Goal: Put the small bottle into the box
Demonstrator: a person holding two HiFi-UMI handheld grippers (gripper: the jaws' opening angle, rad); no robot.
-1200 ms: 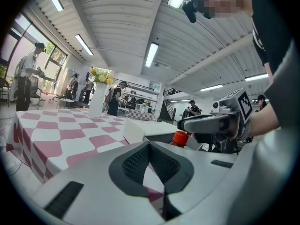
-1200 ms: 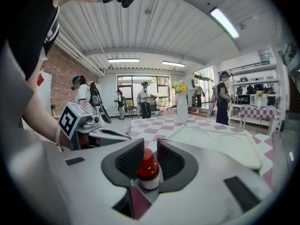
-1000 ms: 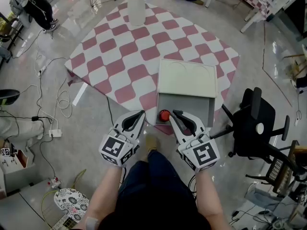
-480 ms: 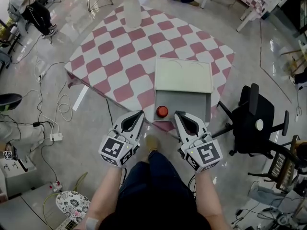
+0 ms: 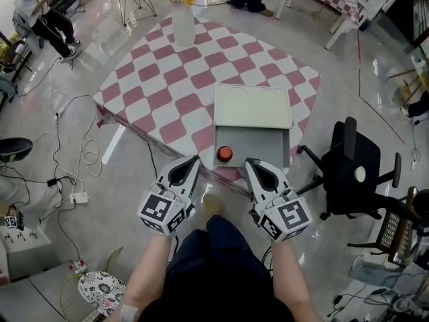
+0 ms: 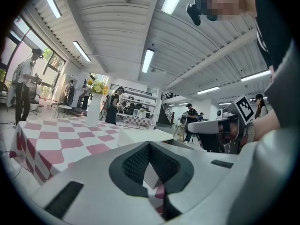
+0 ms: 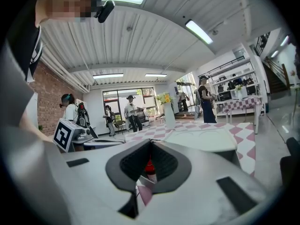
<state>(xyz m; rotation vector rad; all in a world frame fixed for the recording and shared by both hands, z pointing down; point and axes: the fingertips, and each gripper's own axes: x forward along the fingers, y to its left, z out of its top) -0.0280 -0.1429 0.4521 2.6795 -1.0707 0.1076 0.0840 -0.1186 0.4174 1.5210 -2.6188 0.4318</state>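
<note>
Sitting in the open box (image 5: 268, 149) at frame centre, the small bottle (image 5: 225, 153) is looking light, rigid, slippery, best pinched below its red cap; left gripper (image 5: 194, 159) and right gripper (image 5: 250, 162) are hanging clenched, empty.

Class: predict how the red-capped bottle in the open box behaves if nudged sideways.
The small bottle seems upright and narrow, so it would probably tip. Its round cap suggests it might then roll, though the box walls should stop it.
</note>
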